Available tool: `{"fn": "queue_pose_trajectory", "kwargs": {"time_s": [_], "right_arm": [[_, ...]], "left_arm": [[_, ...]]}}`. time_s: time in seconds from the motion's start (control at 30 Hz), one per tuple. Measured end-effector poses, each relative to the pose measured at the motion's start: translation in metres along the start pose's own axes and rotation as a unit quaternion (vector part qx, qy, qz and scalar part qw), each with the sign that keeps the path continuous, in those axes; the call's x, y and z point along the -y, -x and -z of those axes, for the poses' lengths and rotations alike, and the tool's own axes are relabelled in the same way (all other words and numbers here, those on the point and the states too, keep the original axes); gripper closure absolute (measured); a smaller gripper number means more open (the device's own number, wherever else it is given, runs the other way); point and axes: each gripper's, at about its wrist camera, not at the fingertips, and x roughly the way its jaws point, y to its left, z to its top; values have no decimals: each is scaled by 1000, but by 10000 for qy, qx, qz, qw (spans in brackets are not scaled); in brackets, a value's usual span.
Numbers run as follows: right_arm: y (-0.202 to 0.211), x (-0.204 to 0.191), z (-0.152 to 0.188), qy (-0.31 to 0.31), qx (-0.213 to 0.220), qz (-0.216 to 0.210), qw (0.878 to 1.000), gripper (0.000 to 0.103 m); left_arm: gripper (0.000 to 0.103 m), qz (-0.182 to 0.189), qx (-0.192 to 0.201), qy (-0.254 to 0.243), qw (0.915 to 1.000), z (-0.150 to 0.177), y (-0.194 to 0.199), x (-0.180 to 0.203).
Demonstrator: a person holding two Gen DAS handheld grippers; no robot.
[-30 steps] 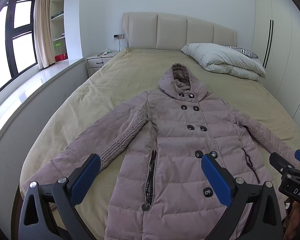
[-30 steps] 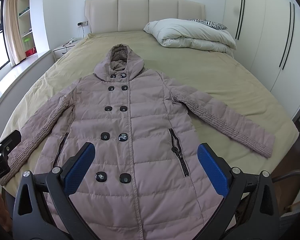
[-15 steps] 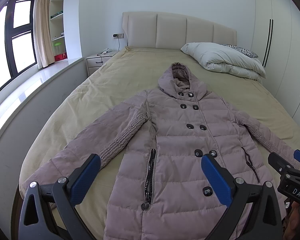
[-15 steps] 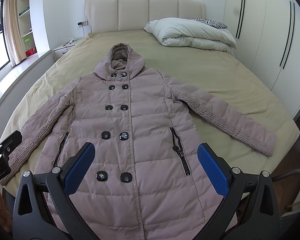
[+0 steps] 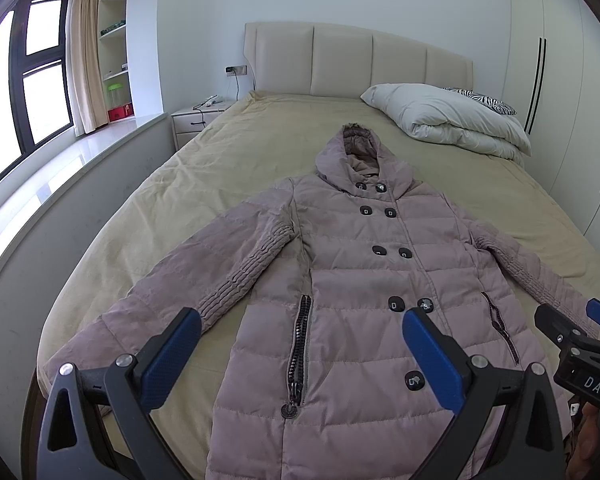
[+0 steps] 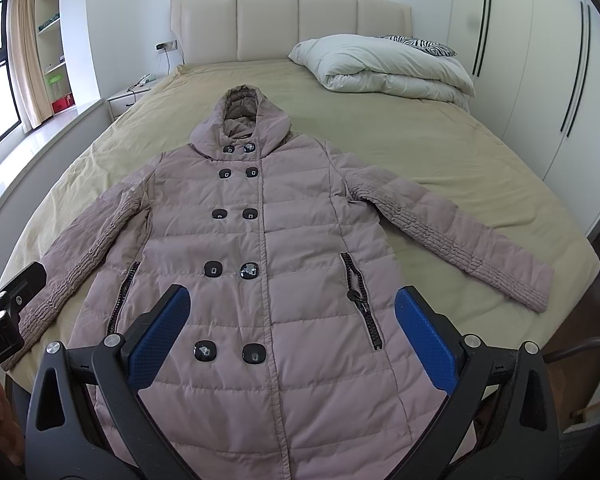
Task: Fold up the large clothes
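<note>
While both sets of jaws gape wide and empty above its hem, the coat (image 6: 268, 248) lies flat, sleeves spread, on the bed (image 6: 440, 152); a folded duvet (image 6: 384, 64) sits beyond its hood, and the coat has not shifted since earlier.

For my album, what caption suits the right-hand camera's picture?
Open right gripper poised above a buttoned, hooded puffer coat spread flat on a bed.
</note>
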Motion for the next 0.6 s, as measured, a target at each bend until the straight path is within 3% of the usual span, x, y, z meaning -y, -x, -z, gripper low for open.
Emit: {"fn": "queue_pose_trajectory", "kwargs": {"time_s": [0.6], "right_arm": [[-1,-3,4,15,-28,-15,10000,0]], "left_arm": [[0,-33,25,27,10000,5,-3,-4]]}}
